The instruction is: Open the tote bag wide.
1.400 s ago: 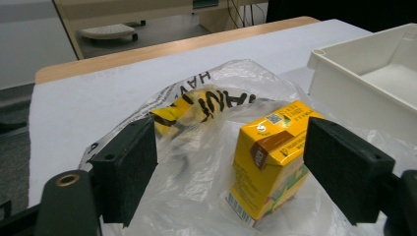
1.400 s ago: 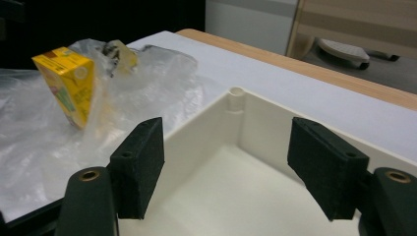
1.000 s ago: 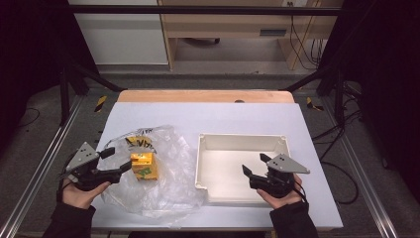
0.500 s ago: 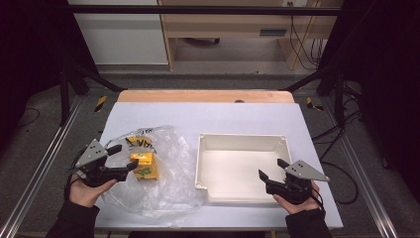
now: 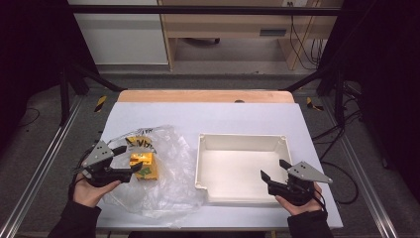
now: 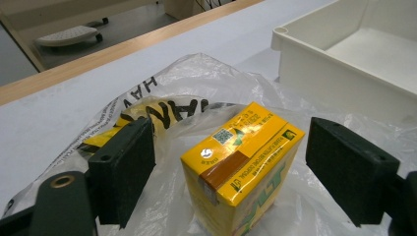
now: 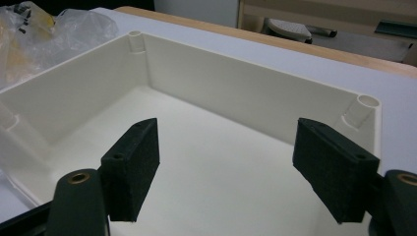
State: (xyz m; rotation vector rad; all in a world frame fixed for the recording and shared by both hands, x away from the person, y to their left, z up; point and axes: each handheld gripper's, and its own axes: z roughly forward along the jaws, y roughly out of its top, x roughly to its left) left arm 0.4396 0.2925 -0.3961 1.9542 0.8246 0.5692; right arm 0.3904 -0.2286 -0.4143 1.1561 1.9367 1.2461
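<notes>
Left gripper view: your open fingers (image 6: 125, 169) straddle the yellow carton (image 6: 241, 164); closing may pinch the plastic bag (image 6: 196, 83). Right gripper (image 5: 273, 170) is open, empty.

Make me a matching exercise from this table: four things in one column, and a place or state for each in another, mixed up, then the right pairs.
1. yellow carton
2. white tray
3. clear plastic bag
4. right hand-held gripper

A. crumpled flat on the table
B. jaws open over the tray's near corner
C. empty
D. between the left hand-held gripper's open jaws, untouched

Pairs: 1-D, 2-C, 3-A, 4-B
</notes>
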